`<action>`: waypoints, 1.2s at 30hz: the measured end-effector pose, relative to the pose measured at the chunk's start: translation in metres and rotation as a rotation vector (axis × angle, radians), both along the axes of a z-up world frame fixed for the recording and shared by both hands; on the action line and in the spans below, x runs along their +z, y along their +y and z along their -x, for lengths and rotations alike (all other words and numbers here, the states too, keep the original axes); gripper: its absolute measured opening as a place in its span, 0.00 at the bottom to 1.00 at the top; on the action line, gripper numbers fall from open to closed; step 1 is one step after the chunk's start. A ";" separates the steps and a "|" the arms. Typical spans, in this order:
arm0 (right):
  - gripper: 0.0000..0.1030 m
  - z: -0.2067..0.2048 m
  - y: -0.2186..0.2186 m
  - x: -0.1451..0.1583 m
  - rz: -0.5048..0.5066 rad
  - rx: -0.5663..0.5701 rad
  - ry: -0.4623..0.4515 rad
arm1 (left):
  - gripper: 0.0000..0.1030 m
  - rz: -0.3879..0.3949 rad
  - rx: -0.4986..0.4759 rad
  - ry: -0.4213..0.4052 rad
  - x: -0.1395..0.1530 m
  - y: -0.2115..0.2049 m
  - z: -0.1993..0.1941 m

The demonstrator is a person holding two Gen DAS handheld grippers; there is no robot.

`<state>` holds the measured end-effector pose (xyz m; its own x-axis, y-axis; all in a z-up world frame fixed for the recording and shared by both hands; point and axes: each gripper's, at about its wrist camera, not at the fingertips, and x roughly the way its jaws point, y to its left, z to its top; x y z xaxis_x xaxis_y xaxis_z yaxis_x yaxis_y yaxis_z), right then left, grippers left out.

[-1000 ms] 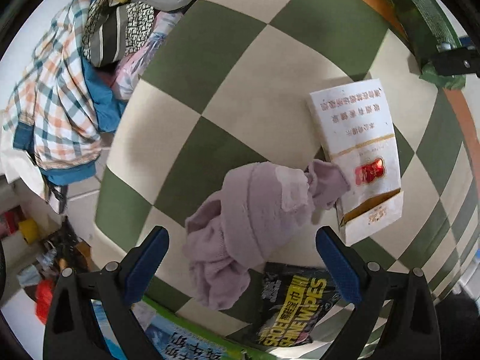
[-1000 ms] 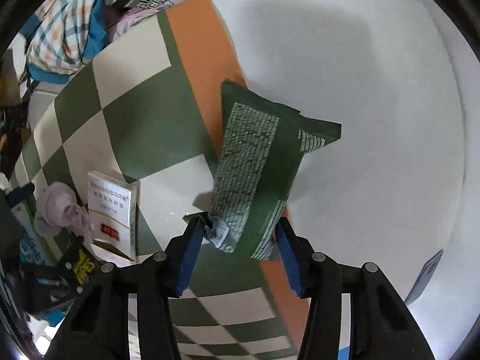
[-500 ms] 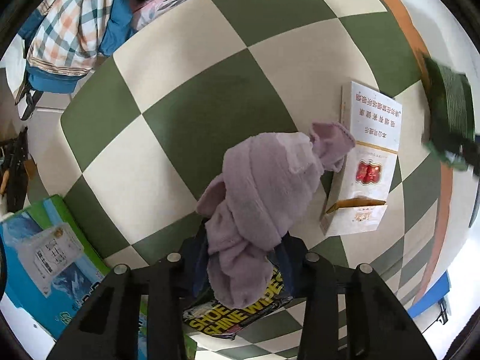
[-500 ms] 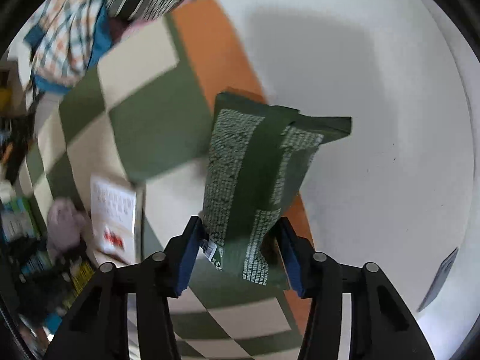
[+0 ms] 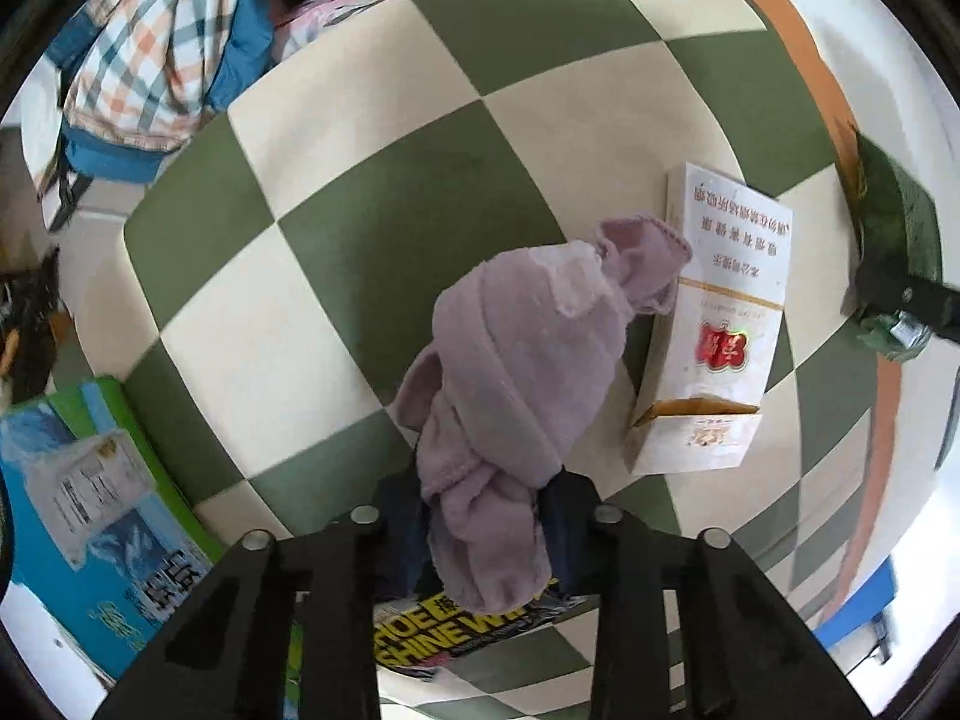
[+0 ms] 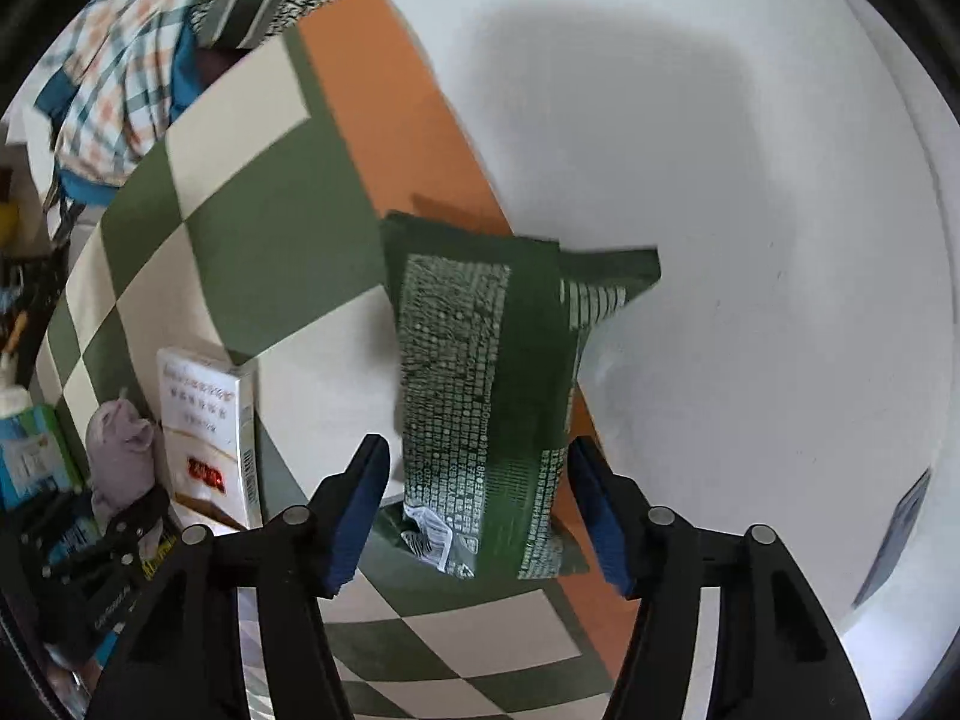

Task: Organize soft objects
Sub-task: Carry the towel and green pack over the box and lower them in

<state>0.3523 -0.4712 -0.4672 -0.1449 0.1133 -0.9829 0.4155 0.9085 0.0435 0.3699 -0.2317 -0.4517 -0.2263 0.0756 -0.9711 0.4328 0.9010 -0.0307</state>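
A knotted purple cloth point(image 5: 510, 372) hangs over the green-and-cream checked mat point(image 5: 360, 240), its lower end pinched in my left gripper point(image 5: 480, 516), which is shut on it. The cloth's top end leans against a white carton point(image 5: 720, 324). In the right wrist view a dark green soft packet point(image 6: 480, 390) lies across the mat's orange border point(image 6: 384, 90), between the blue pads of my right gripper point(image 6: 477, 504). Those jaws are opening, and a gap shows between each pad and the packet. The purple cloth point(image 6: 117, 450) and the carton point(image 6: 204, 420) appear far left there.
A pile of plaid and patterned clothes point(image 5: 138, 48) lies beyond the mat's far corner. A blue-green packet point(image 5: 90, 510) and a black shoe-wipes pack point(image 5: 468, 630) sit near my left gripper. White tabletop point(image 6: 720, 180) spreads right of the mat, with a dark object point(image 6: 900, 528) at its edge.
My left gripper closed from wide open onto the purple cloth and rolled. My right gripper shifted with the green packet, and its pads have come off the packet's sides.
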 end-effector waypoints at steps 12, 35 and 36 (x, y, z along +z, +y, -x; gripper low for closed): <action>0.33 0.043 0.013 0.054 0.014 0.032 -0.135 | 0.24 0.176 0.171 -0.136 0.088 0.038 0.027; 0.33 0.091 0.404 0.195 -0.356 0.469 -0.354 | 0.24 0.223 0.532 -0.279 0.201 0.359 0.109; 0.33 0.089 0.426 0.192 -0.365 0.484 -0.348 | 0.24 0.221 0.555 -0.267 0.196 0.372 0.110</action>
<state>0.2629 -0.0455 -0.2750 0.0540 0.4474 -0.8927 -0.1261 0.8899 0.4383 0.2594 0.1401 -0.2558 0.0772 -0.1903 -0.9787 -0.0764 0.9776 -0.1961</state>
